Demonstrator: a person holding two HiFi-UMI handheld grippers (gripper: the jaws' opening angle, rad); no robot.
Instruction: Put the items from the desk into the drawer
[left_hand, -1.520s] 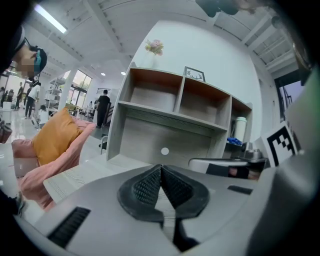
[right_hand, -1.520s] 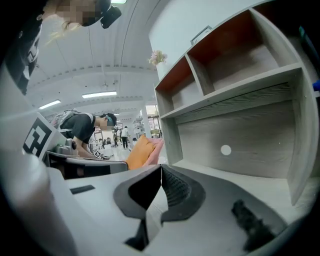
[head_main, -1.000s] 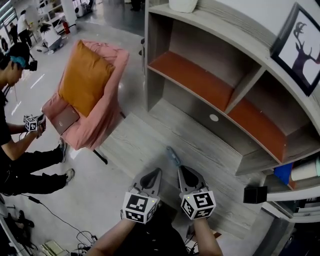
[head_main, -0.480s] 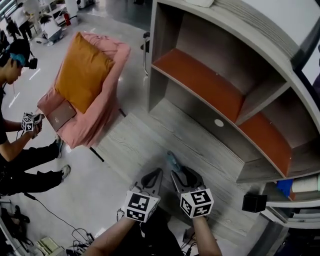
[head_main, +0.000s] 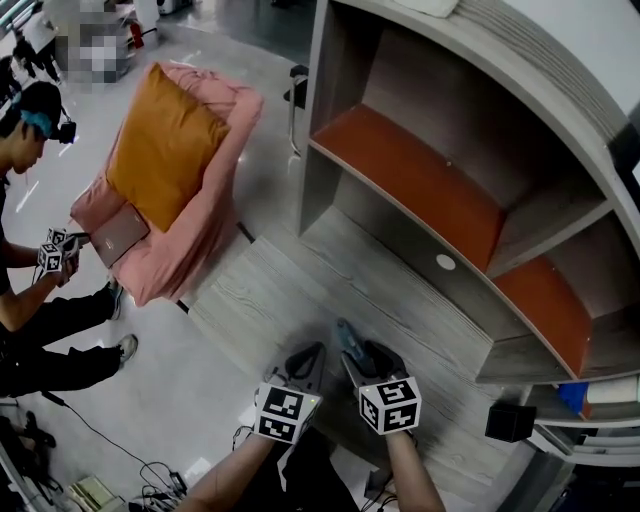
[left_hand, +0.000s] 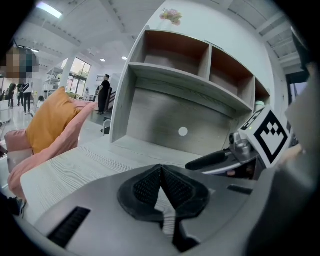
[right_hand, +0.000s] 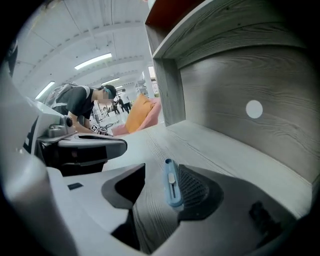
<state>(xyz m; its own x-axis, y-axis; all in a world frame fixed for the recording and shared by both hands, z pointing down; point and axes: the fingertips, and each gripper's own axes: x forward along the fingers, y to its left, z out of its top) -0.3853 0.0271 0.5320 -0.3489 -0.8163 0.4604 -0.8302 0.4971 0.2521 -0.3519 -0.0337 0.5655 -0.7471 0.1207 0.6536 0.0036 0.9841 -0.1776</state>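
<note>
Head view: knife (head_main: 346, 334) sits at the tips of the right gripper (head_main: 357, 352), low over the desk (head_main: 290, 290); the left gripper (head_main: 308, 358) is just beside it.
Left gripper view: jaws pressed together with nothing between them, probably idle.
Right gripper view: jaws wide, having just been opening; the blue knife leans against one pad only, apparently being released. No drawer is in sight.

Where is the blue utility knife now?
Right gripper view: the blue utility knife lies between the right gripper's jaws, which have just been opening, against the right-hand pad, over the desk.
</note>
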